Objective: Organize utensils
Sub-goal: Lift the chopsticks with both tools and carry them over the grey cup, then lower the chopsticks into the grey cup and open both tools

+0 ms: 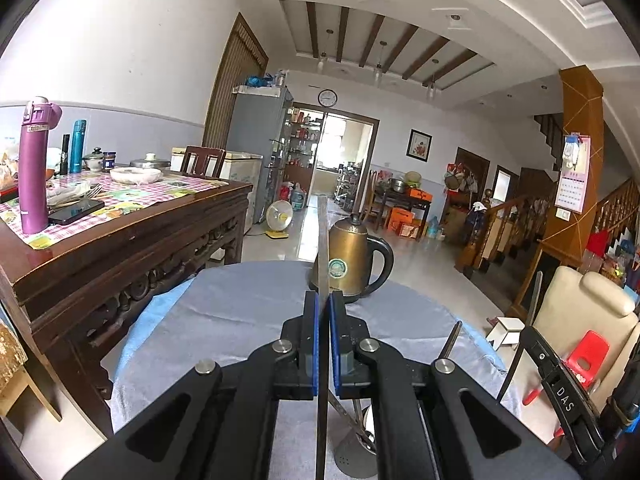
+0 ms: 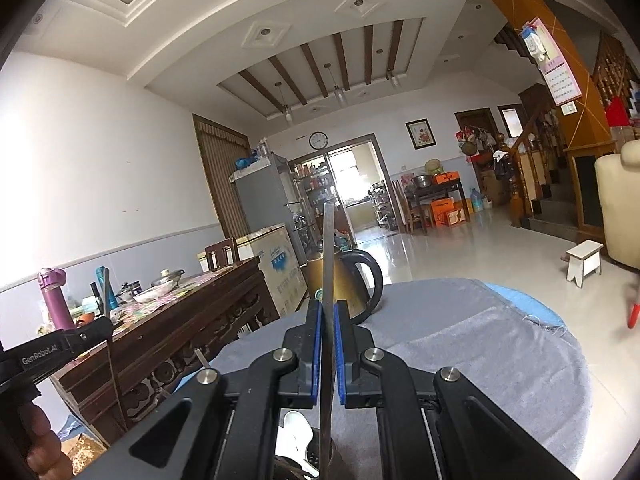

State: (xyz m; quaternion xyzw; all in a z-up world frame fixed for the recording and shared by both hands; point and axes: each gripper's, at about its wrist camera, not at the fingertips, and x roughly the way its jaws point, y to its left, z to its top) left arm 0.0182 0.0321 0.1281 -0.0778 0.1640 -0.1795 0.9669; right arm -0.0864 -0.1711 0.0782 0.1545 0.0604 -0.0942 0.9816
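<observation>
My left gripper [image 1: 324,300] is shut on a thin metal utensil handle [image 1: 322,240] that stands upright between the blue pads. Below it a grey perforated utensil holder [image 1: 352,456] shows with more metal utensils [image 1: 348,416] in it. My right gripper [image 2: 328,308] is shut on another flat metal utensil handle [image 2: 328,248], also upright. Below it the holder [image 2: 316,456] shows a white spoon [image 2: 296,436]. The right gripper's body [image 1: 560,384] appears at the right of the left wrist view, the left gripper's body [image 2: 60,350] at the left of the right wrist view.
A round table with a grey cloth [image 1: 240,312] carries a brass-coloured kettle [image 1: 356,256]. A dark wooden table [image 1: 120,232] with bottles, bowls and a phone stands to the left. A cream chair [image 1: 580,320] and a white stool [image 2: 584,262] are to the right.
</observation>
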